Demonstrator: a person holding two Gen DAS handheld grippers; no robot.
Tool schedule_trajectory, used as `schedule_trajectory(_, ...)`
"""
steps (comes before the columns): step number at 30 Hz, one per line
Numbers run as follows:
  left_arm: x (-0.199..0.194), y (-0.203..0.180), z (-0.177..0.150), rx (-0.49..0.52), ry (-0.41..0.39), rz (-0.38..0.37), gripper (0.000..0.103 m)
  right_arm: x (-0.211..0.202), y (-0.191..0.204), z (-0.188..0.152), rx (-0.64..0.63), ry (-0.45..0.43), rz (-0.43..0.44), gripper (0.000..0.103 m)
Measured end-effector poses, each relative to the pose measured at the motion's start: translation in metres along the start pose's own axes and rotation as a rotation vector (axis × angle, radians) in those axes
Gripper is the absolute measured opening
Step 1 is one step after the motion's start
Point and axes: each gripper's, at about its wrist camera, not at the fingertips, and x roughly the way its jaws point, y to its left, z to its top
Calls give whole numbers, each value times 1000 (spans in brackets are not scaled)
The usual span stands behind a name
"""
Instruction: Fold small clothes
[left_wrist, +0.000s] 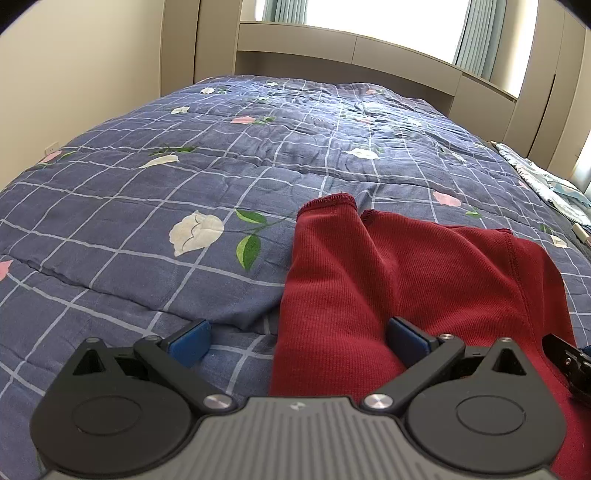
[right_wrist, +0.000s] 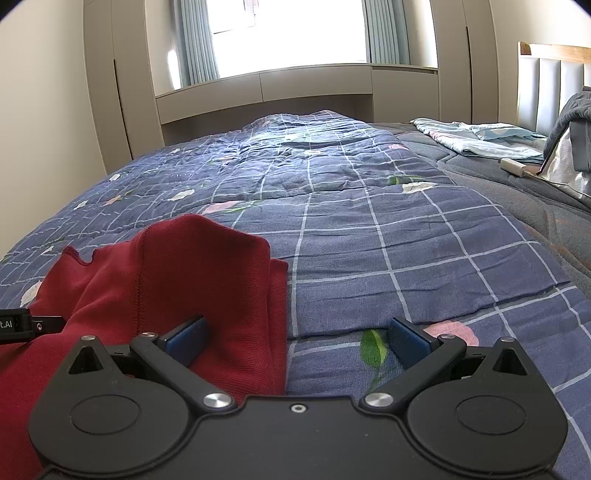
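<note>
On the near edge of the checked floral quilt lies the red garment, partly doubled over, one seamed flap resting on top; the left gripper straddles its left border, fingers spread wide, nothing pinched; the right gripper does likewise at the right border, equally agape; a fold looks midway, I'd say; next, both need to nip those near edges and carry them forward evenly.

A bed carries a blue checked quilt printed with flowers (rumpled toward the far end). A red garment lies on the quilt, and a pale blue folded cloth rests near the headboard.
</note>
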Motion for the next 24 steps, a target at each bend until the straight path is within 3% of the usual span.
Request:
schedule_trajectory(15, -4, 1, -2, -7, -18, -3, 103, -2, 0, 0, 7, -3, 7, 103)
schedule_trajectory(21, -10, 13, 4, -54, -9, -75, 102, -2, -1, 0, 18, -5, 15, 103)
schedule_trajectory(24, -31, 23, 9, -93, -81, -113, 103, -2, 0, 2, 22, 3, 19, 103)
